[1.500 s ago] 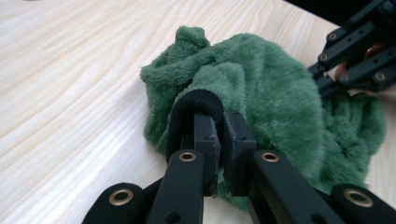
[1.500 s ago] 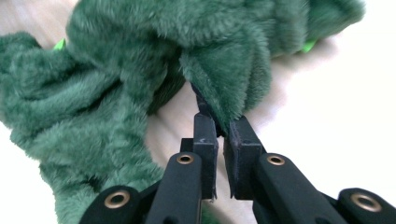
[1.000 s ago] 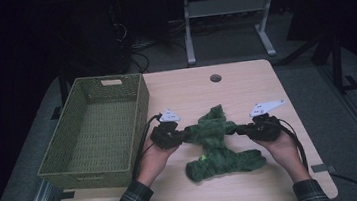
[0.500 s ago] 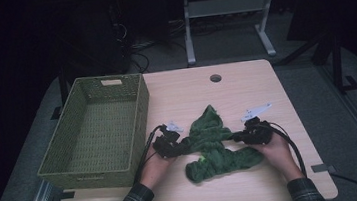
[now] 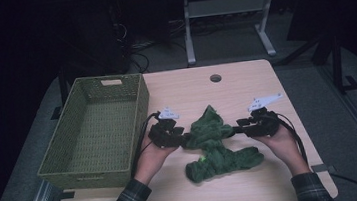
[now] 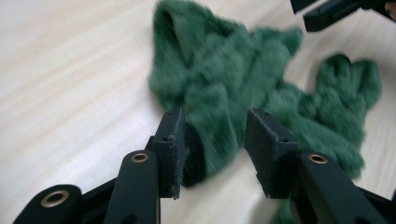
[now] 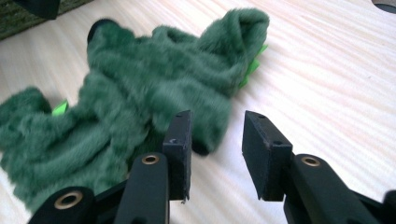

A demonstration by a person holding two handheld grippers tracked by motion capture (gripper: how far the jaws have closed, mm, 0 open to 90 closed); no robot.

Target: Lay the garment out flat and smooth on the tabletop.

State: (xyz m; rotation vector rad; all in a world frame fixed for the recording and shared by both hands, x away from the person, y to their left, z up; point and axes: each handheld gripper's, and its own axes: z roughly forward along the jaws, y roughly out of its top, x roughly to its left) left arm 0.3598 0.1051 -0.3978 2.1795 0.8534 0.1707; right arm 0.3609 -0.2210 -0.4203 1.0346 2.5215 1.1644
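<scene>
Fingers first: both sets are parted rn. On the left gripper [image 5: 186, 140] the jaws have just been opening, and in the left gripper view a fold of the green fuzzy garment [image 6: 243, 88] sits in the gap, brushing the left pad [image 6: 170, 149] but well clear of the other one, so it's let go, not pinched. Same deal w/ the right gripper [image 5: 234, 130]: jaws just been opening, and in the right gripper view the fabric's edge pokes into the gap by one pad [image 7: 180, 149], w/ bare wood showing in front of the other. Released, imo.

Where's the garment: on the table [image 5: 245, 83], crumpled, roughly mid-table on the person's side. From the high view, taking the garment's middle as clock center, a peak sticks up toward 12, a fatter lump trails to about 5, the left gripper sits at 9 and the right at 3. The basket [image 5: 94, 129] is further out at 9, well apart from the cloth, w/ the left hand [image 5: 152, 156] between.

The bit that matters for the next move: the cloth's long axis runs approx 12 to 5, while the two grippers face each other across it on the 9–3 line. Both tips are about equally close, basically touching the side edges. Left hand is nearer the basket tho, so if it's going in there I'd guess that side leads. Regrip needed first, prob lower on the bunched part.
</scene>
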